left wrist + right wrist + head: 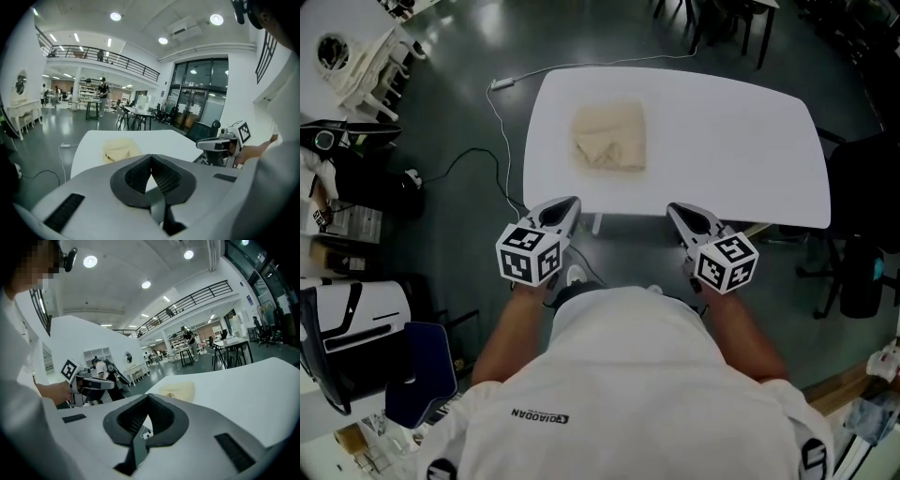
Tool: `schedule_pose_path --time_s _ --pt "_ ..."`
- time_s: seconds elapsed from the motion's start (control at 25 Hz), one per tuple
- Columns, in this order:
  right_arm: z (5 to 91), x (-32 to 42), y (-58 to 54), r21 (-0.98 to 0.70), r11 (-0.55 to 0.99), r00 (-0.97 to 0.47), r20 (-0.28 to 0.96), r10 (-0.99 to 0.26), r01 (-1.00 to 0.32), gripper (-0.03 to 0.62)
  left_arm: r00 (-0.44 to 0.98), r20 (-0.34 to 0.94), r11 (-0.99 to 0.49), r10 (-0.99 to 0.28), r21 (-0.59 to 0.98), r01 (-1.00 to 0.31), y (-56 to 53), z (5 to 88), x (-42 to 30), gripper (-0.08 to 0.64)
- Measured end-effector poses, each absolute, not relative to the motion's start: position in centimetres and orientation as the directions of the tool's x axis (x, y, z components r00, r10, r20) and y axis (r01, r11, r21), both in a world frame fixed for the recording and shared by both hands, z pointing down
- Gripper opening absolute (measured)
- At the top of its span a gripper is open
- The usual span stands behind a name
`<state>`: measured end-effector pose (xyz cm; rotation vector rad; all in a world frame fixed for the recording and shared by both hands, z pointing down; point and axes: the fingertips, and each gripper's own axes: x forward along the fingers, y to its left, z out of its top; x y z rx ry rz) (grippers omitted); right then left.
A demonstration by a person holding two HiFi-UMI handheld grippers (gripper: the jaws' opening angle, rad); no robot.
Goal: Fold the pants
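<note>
The pants lay as a compact beige bundle at 11 o'clock on the white tabletop, apparently already folded. Both tools hung off its near edge, the left tool at 7 o'clock and the right tool at 5 o'clock. Each had its jaws closed on nothing (likely drawn clear because the work looked finished). The shirt bore one small line of print, upside down and not surely legible.

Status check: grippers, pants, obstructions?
Left hand-held gripper and right hand-held gripper shut, empty, off the white rectangular table's near edge. Beige fabric pants lie folded on it, apart from both. Nothing between.
</note>
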<state>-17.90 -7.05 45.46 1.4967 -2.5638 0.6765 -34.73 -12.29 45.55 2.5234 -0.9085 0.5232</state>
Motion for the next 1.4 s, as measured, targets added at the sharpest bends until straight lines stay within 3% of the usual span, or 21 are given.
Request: schedule_pose_path --time_s 0.68,1.4 --pt "47.2 -29.8 -12.8 -0.323 0.155 -0.272 0.354 -0.895 -0.933 0.018 0.839 0.502 -0.875 -0.209 0.287 -0.389 -18.6 48.8 -43.7 0.028" --pt "48.2 -32.9 -12.9 -0.35 0.098 -0.24 0.39 -0.889 -0.932 0.018 0.857 0.489 -0.884 -0.163 0.313 -0.347 -20.2 49.2 -45.5 0.028"
